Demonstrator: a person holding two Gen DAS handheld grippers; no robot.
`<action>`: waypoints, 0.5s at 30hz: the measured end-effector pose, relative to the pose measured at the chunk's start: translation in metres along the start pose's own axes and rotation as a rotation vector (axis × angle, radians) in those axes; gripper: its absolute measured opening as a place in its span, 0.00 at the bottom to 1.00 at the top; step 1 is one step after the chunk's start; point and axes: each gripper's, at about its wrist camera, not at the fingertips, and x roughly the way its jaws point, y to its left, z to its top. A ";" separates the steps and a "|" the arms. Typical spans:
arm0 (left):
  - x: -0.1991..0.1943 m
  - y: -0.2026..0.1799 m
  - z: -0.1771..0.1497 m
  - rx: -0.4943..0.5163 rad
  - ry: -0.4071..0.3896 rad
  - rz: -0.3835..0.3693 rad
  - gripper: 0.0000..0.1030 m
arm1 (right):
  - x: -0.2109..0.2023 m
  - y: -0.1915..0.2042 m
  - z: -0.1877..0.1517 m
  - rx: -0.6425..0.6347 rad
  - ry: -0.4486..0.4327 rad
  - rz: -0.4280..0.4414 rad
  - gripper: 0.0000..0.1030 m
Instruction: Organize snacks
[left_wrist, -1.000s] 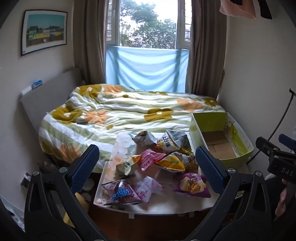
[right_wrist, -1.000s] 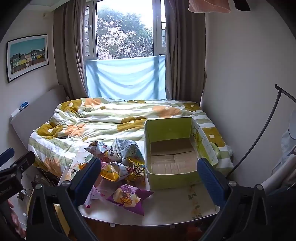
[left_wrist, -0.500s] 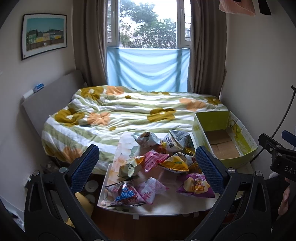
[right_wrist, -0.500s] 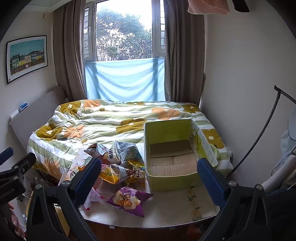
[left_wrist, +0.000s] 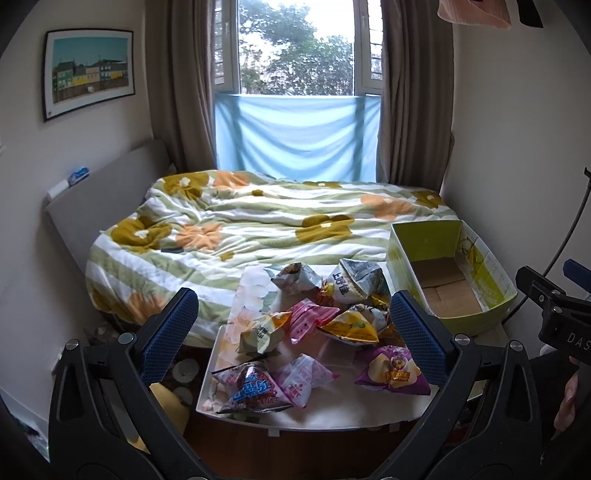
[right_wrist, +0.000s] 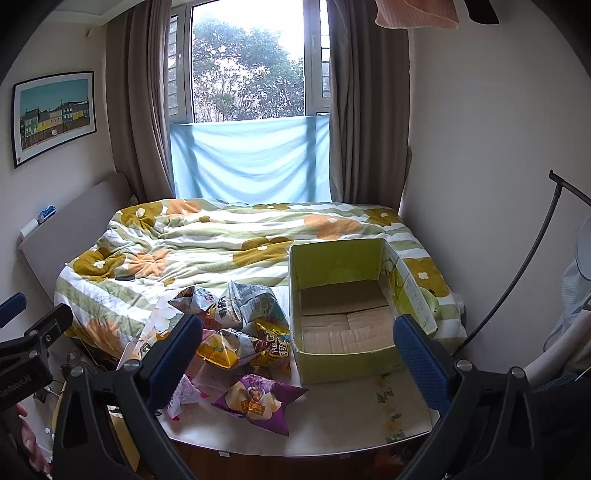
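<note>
Several snack bags lie heaped on a white table (left_wrist: 332, 410) at the foot of the bed: a purple bag (left_wrist: 393, 371) (right_wrist: 256, 398), a yellow bag (left_wrist: 349, 325) (right_wrist: 221, 349), a pink bag (left_wrist: 306, 319), a blue-printed bag (left_wrist: 253, 387) and a grey bag (left_wrist: 352, 284) (right_wrist: 251, 304). An empty green cardboard box (left_wrist: 448, 271) (right_wrist: 347, 310) stands to their right. My left gripper (left_wrist: 295, 334) is open above the near edge of the pile. My right gripper (right_wrist: 297, 356) is open, held back from the box. Neither holds anything.
A bed with a flowered quilt (left_wrist: 266, 221) fills the room behind the table. Walls close in on both sides. A black curved pole (right_wrist: 524, 277) leans at the right. Small clutter lies on the floor (left_wrist: 181, 373) left of the table.
Both views have shifted slightly: the table, bags and box sit a little lower and farther off than a second ago. Both grippers stay open and the bags have not moved.
</note>
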 end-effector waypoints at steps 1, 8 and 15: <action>0.000 0.000 0.000 0.001 0.000 0.002 1.00 | 0.000 0.001 0.001 0.000 0.000 0.000 1.00; 0.000 -0.001 -0.001 0.000 0.003 0.004 1.00 | 0.000 0.001 0.000 0.002 0.001 0.001 1.00; 0.000 -0.003 0.002 0.003 0.004 0.000 1.00 | 0.002 0.005 0.002 0.002 0.006 0.002 1.00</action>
